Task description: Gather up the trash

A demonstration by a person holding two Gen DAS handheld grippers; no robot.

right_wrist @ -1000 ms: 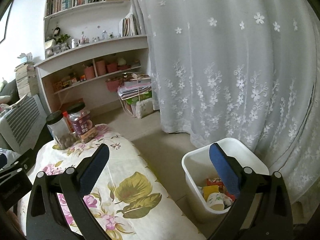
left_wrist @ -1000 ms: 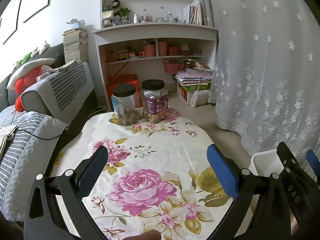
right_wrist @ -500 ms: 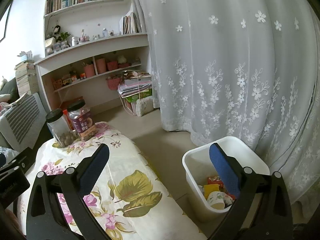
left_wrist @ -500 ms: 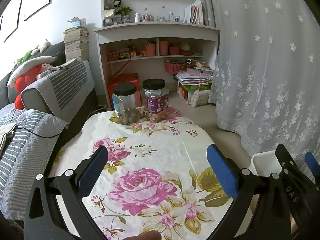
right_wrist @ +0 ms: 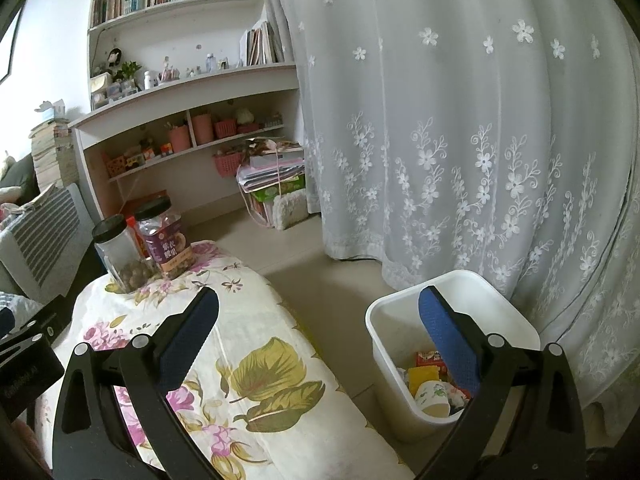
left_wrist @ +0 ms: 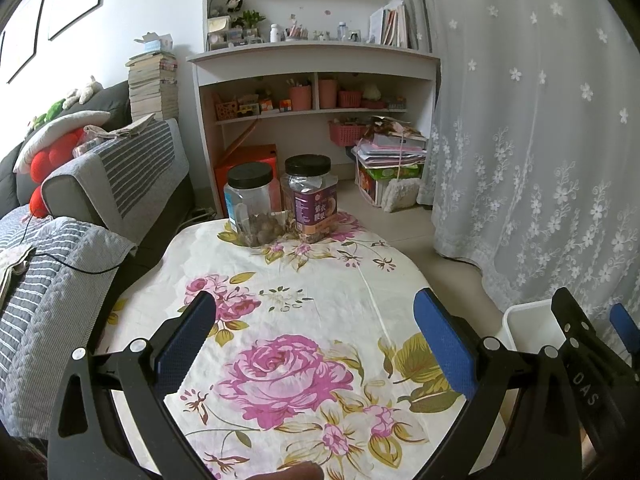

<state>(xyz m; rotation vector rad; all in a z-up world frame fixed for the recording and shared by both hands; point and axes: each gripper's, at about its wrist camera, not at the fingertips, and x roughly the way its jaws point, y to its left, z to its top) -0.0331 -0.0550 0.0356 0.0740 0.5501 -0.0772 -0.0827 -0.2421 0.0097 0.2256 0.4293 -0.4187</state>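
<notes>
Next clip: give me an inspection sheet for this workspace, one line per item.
Surface: floral tablecloth, no loose trash seen on it.
Job's things: white bin on the floor beside the table holds a paper cup and wrappers.
Clutter: two black-lidded jars at the far edge.
Grippers: left gripper and right gripper both open, empty.
Cables: thin black cord on the sofa.
Surroundings: bookshelf, lace curtain.
</notes>
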